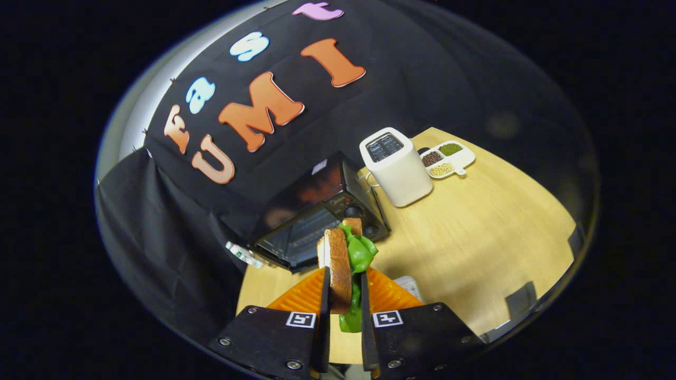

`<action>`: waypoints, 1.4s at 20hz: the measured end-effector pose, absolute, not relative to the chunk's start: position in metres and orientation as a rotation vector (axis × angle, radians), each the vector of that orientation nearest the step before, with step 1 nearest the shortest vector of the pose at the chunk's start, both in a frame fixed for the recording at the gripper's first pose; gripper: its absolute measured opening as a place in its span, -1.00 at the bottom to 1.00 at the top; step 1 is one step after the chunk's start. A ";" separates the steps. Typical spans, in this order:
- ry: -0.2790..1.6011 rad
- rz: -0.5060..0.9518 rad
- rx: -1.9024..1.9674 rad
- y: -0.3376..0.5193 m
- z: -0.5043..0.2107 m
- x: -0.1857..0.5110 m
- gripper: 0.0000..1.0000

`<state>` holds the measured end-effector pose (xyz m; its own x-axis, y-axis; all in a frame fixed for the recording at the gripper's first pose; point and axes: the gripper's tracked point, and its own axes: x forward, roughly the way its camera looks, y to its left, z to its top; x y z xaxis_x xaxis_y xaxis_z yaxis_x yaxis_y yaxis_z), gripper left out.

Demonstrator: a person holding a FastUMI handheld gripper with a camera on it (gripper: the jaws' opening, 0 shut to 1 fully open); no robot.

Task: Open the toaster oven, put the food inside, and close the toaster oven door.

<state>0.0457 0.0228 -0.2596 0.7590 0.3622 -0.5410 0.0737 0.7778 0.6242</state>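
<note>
My gripper (344, 287) is shut on a sandwich (340, 264) of brown bread slices with green lettuce, held upright between the two orange fingers (301, 294) above the wooden table (475, 243). Just beyond the sandwich stands the black toaster oven (311, 221) at the table's back edge, against the black cloth. Its glass door looks down and open, with the rack bars showing inside. The control knobs sit on the oven's right side, partly hidden behind the sandwich.
A white two-slot toaster (396, 166) stands to the right of the oven. Behind it lies a white divided dish (448, 158) holding beans and grains. A small pale object (409, 285) lies on the table just behind my right finger.
</note>
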 end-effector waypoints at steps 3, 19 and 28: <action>0.641 0.141 0.801 0.045 -0.274 0.053 -0.50; 0.406 -0.188 1.282 0.131 -0.348 0.128 -0.51; 0.308 -0.318 1.329 0.161 -0.369 0.183 -0.51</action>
